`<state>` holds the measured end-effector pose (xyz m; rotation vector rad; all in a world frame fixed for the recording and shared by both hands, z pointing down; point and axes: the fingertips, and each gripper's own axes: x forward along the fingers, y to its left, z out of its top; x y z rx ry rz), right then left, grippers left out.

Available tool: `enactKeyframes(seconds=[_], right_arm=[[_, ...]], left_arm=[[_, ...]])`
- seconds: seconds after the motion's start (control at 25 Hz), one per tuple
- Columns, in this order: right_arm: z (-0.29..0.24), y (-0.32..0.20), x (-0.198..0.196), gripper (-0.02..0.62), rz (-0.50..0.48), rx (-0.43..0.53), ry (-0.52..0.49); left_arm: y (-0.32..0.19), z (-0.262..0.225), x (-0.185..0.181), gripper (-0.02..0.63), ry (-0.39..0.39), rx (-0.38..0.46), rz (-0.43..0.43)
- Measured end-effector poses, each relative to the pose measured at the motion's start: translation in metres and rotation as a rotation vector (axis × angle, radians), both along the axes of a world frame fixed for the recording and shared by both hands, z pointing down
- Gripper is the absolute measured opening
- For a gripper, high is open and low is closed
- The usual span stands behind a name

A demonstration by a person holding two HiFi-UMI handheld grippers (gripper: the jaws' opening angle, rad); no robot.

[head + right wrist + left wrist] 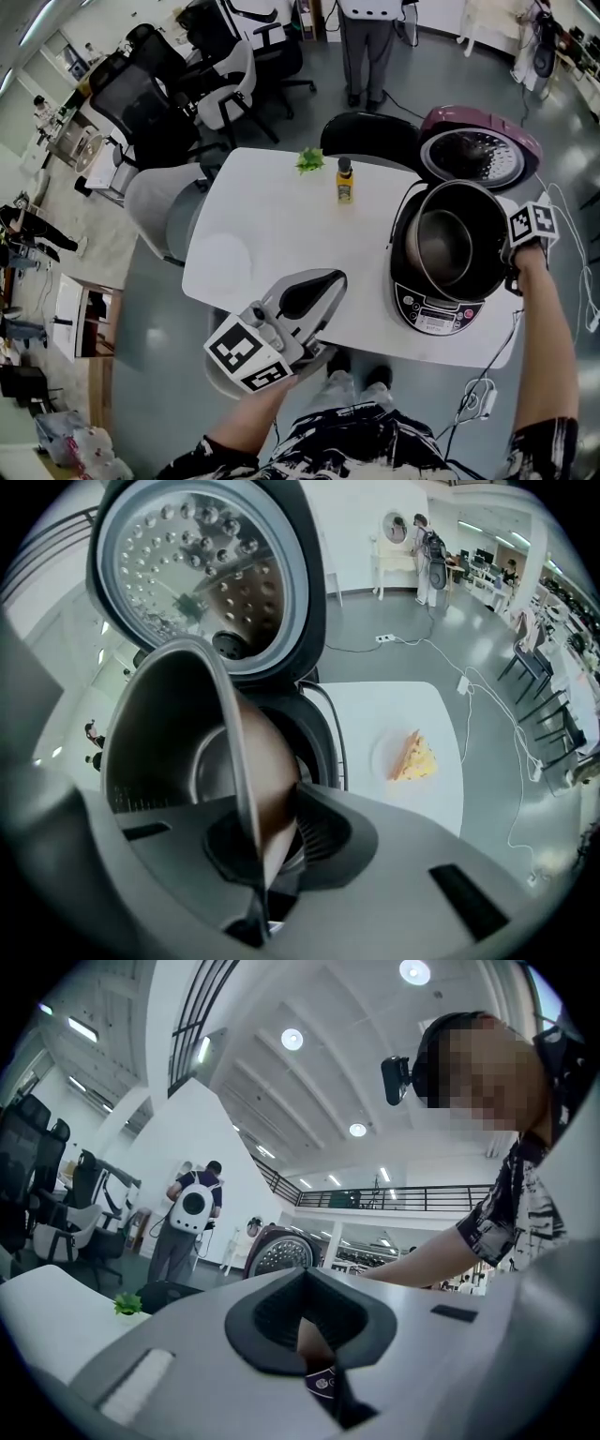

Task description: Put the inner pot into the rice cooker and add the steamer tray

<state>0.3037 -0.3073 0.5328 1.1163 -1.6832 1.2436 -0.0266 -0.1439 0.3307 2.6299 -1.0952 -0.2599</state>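
1. Right hand-held gripper: points steeply down. Its jaws are clamped on the thin rim wall of the inner pot, one pad inside the wall and one outside.
2. Inner pot: bare metal, directly under this hand-held gripper. It sits down in the well of the rice cooker, pinched at its right-hand rim. Can't tell whether it is fully seated.
3. Lid: swung open and standing up just beyond the right hand-held gripper's tips. Its perforated inner plate faces the pot. The control panel is on the cooker's near side, below-left of this hand-held gripper in the head view.
4. Left hand-held gripper: held level, jaws pressed together, nothing pinched. It hangs over the near edge of the white surface. The cooker is off to its right, near but not touching.
5. Ahead of the left hand-held gripper's tips, well apart: an upright yellow bottle, with a small green plant just beside it, further left.
6. Far beyond both, off the surface: office chairs and a standing person.
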Motion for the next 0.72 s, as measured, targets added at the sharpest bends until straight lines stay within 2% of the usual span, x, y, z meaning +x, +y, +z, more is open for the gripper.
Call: enactKeyframes(seconds=[0.36, 0.72], right_arm=[[0.038, -0.006, 0.003, 0.005, 0.002, -0.061, 0.043], [0.041, -0.018, -0.003, 0.006, -0.062, -0.031, 0.163]], left_arm=[[-0.006, 0.006, 0.002, 0.005, -0.001, -0.01, -0.009], [-0.004, 0.014, -0.008, 0.005, 0.007, -0.029, -0.035]])
